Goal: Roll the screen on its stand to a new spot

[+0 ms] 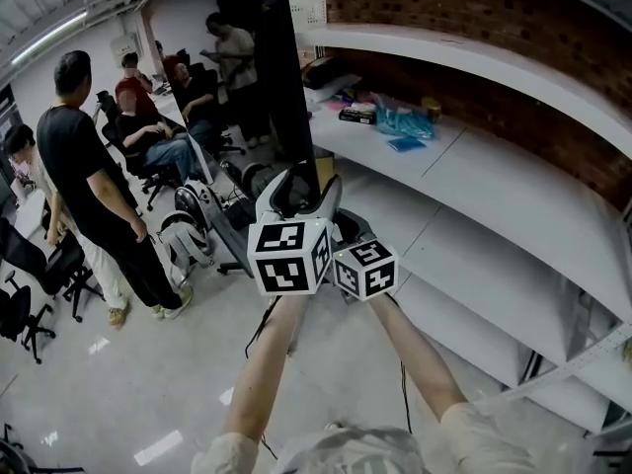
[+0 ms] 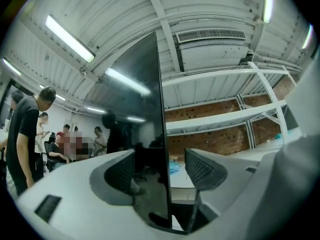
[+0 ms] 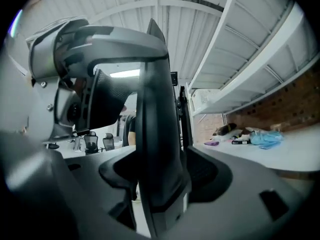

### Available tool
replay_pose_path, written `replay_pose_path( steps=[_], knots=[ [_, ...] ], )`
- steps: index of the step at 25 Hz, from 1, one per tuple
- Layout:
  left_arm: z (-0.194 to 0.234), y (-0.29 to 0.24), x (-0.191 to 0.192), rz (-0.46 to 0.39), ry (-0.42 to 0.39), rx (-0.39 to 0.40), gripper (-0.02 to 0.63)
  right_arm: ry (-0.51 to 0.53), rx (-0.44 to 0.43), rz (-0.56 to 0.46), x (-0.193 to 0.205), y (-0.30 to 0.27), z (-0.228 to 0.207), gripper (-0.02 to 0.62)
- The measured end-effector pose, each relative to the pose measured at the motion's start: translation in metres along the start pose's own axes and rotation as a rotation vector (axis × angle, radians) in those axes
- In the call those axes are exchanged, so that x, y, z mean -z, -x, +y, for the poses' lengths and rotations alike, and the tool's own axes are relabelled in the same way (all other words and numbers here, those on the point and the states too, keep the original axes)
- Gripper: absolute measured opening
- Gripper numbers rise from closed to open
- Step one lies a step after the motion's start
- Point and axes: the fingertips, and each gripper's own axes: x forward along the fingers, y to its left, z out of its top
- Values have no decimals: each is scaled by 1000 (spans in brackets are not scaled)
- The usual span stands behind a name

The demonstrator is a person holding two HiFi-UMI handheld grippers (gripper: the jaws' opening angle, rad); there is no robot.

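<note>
Not much readable writing here, sadly. The only print up close is the black-and-white square patterns on the two marker cubes [image 1: 289, 255] in the middle of the head view. There's also a small white label [image 3: 188, 204] low on the screen's dark casing in the right gripper view, too small to read. A white gridded sheet [image 1: 307, 3] hangs at the top of the head view, also illegible.

The screen [image 1: 279, 77] stands edge-on in the upper middle of the head view, a tall thin black slab. People are on its left and white shelves [image 1: 513, 181] on its right.

The left gripper [image 2: 160, 169] has its jaws spread wide around the screen's thin edge. The glossy dark face mirrors the ceiling lights, and there's a visible gap to the ribbed pad [image 2: 200, 170] on the right.

The right gripper [image 3: 160, 171] is also spread wide, with the screen's thicker, rounded matte plastic back edge between its jaws. That edge fills most of the gap, and I can't tell if the pads touch it.

Behind the smooth shelves is a rough red brick wall [image 1: 513, 28]. A crinkly blue plastic bag [image 1: 403, 121] and a flat black box [image 1: 356, 116] lie on one shelf. The floor [image 1: 148, 383] is shiny grey. A person in a black tee [image 1: 89, 181] stands at the left.
</note>
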Motion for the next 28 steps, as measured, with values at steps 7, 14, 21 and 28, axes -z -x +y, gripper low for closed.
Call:
replay_pose_path(
  steps=[7,14,21,28],
  knots=[
    [14,-2,-9,-11,-57,-177,308,-16,-30,26,5,-25,-2,270],
    [28,-22,3,33,-57,-174,326,-12,-88,-10,5,-33,6,270],
    [26,-28,2,18,-64,-149,336,15,-33,5,4,-32,-6,260],
    [30,-12,4,26,-73,-149,334,4,7,-18,5,-27,8,238]
  ],
)
